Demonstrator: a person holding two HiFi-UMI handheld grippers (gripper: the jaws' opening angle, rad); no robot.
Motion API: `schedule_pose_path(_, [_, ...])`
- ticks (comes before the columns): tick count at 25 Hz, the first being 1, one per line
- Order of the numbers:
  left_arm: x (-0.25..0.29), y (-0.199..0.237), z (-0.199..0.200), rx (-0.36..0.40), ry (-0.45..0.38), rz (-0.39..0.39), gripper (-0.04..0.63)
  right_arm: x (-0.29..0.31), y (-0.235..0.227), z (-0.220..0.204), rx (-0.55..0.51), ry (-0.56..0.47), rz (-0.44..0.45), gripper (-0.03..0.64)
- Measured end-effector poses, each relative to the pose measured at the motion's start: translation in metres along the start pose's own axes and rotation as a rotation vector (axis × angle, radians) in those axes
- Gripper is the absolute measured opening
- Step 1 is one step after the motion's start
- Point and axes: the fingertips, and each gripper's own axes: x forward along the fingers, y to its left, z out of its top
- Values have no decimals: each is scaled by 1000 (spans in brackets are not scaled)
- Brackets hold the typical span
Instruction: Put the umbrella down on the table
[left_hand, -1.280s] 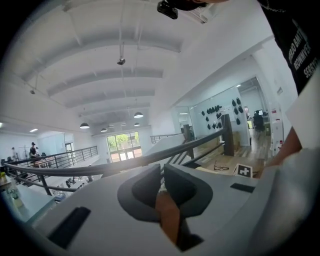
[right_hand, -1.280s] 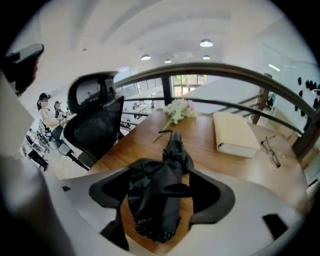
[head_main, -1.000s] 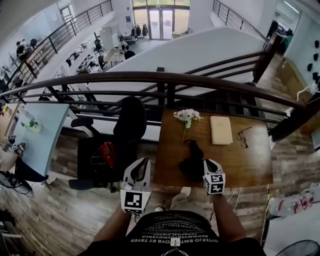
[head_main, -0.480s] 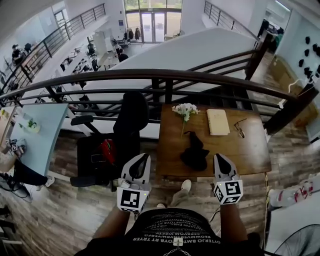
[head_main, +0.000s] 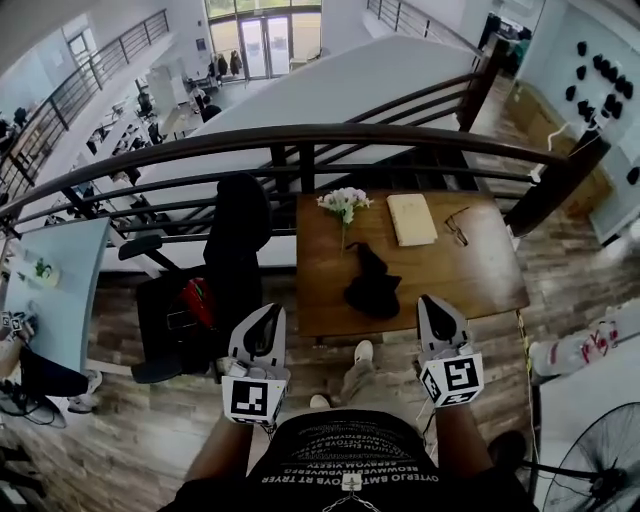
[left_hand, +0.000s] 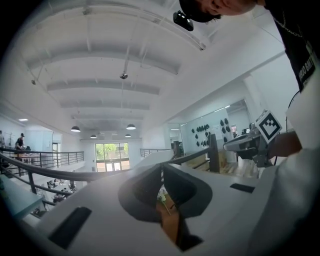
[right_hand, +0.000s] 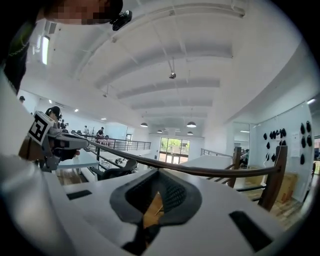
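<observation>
black umbrella (head_main: 372, 285) lies on table (head_main: 480, 275). looks soft, floppy, light; likely best grabbed at stiff middle. left gripper (head_main: 270, 314), right gripper (head_main: 430, 304) both closed, empty.

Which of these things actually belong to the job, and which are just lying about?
Part of the job:
- black umbrella, already lying on the wooden table
- left gripper and right gripper, both shut and empty

Just lying about:
- flowers
- book
- glasses
- black office chair
</observation>
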Motion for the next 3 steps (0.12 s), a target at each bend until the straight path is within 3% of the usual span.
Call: schedule_pose_path(3, [2,-1,-7,24,7,-1,38,0,0,-4,8,-7,2,15])
